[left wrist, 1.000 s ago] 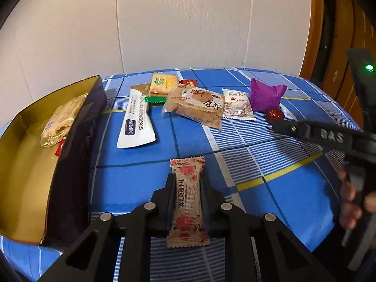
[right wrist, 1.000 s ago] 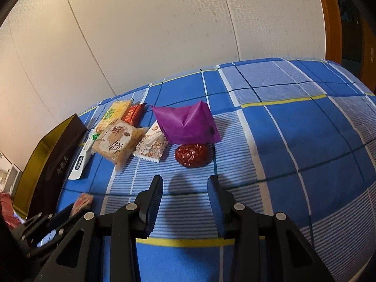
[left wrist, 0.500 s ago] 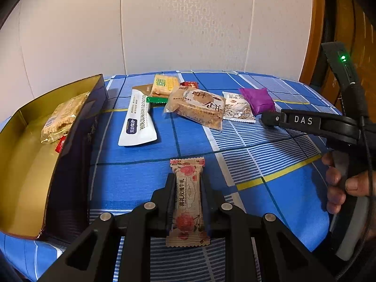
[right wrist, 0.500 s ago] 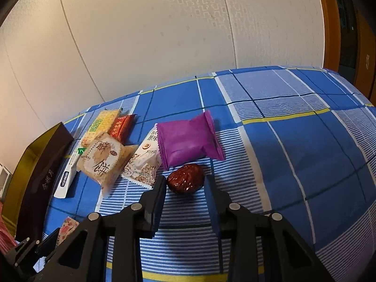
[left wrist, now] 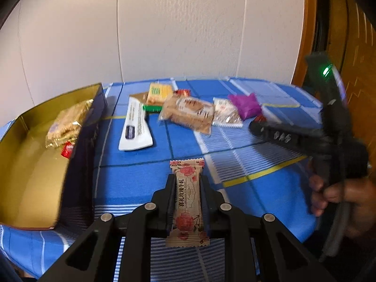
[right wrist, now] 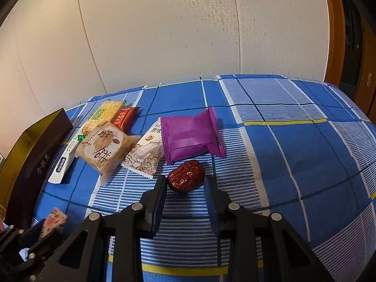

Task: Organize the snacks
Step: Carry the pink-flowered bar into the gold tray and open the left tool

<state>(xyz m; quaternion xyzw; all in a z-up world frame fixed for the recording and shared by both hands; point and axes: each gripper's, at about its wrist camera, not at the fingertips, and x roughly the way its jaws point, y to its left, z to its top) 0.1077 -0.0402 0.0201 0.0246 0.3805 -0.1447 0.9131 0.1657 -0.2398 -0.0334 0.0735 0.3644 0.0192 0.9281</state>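
My left gripper (left wrist: pixel 187 185) is shut on a rose-print nougat bar (left wrist: pixel 186 195) and holds it above the blue checked cloth. The gold-lined box (left wrist: pixel 35 164) lies open to its left with a gold-wrapped snack (left wrist: pixel 67 123) and a small red candy inside. My right gripper (right wrist: pixel 186 184) is open, its fingers on either side of a dried red date (right wrist: pixel 186 175) lying on the cloth. Just behind the date lie a purple packet (right wrist: pixel 191 136) and a white seed packet (right wrist: pixel 146 154).
More snacks lie in a row on the cloth: a beige pastry pack (right wrist: pixel 105 146), a yellow cracker pack (right wrist: pixel 103 115), a red packet (right wrist: pixel 124 117) and a long white sachet (left wrist: pixel 136 127). A white wall stands behind; a wooden door frame (left wrist: pixel 305 35) is at right.
My right gripper moved forward and down until its open fingers straddle the date. My left gripper kept hold of the nougat bar and shifted slightly.
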